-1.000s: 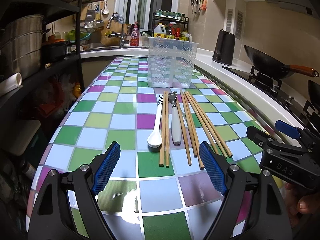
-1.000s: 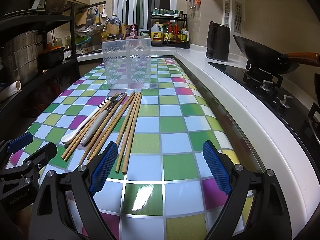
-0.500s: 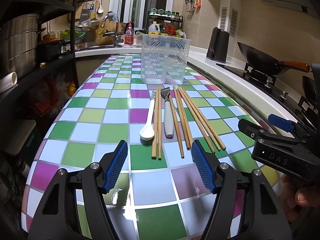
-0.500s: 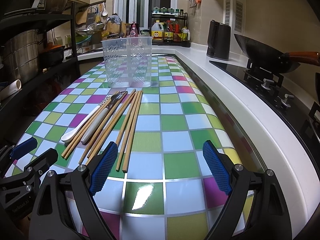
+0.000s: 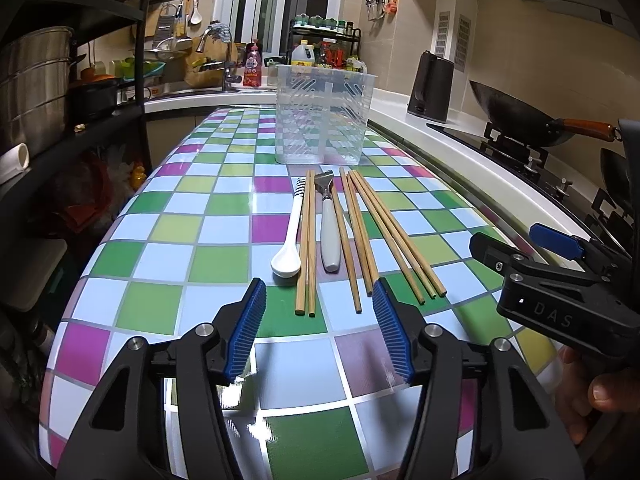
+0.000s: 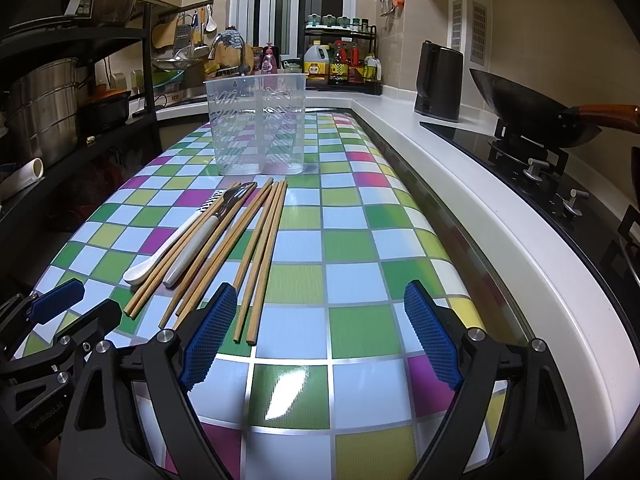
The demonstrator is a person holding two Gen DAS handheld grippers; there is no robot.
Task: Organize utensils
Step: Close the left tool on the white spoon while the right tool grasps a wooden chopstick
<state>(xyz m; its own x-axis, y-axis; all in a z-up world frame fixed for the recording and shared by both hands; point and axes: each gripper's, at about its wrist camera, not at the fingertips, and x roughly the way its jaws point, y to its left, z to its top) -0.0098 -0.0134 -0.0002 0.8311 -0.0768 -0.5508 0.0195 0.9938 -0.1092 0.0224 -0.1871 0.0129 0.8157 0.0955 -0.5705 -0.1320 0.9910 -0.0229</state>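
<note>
Utensils lie in a row on the checkered table (image 5: 160,248) before a clear caddy (image 5: 322,116): one white spoon (image 5: 289,248), one white-handled fork (image 5: 329,232), eight wooden chopsticks (image 5: 384,236). Left gripper (image 5: 320,332) closing, nothing between; right gripper (image 6: 320,336) released, empty.

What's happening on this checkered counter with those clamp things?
A person is holding a two-finger gripper in each hand to tidy utensils. Wooden chopsticks, a white spoon and a white-handled fork lie in a row on the checkered counter, in front of an empty clear plastic holder. The left gripper hovers short of the chopstick ends with its jaws closing on nothing. The right gripper is open beside it. Nothing has been picked up yet.
</note>
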